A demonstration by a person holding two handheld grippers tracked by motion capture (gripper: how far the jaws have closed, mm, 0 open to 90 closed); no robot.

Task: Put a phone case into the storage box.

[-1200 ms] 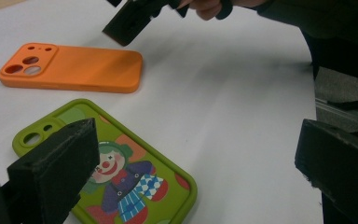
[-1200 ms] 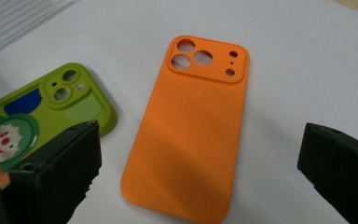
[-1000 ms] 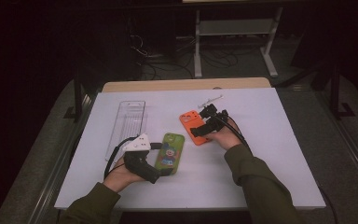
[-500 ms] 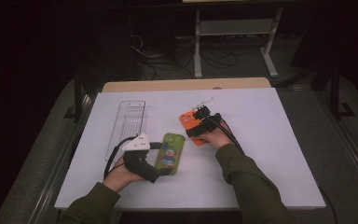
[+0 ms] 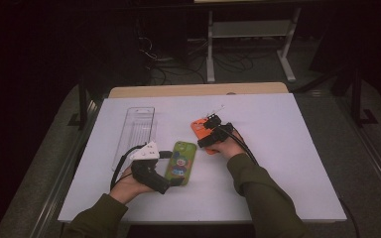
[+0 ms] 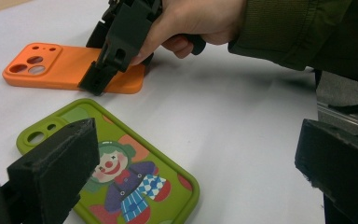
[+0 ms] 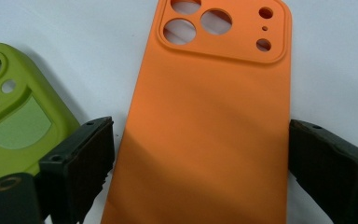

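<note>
The orange phone case [image 7: 205, 121] lies flat mid-table between our right gripper's [image 7: 200, 172] closing, not-yet-touching jaws (left gripper [image 6: 191, 172] open, empty) — pinched off-centre, it may skid into the green case [image 7: 14, 107].

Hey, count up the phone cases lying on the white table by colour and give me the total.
Orange phone case: 1
Green clown phone case: 1
Clear phone case: 1
Total: 3
</note>
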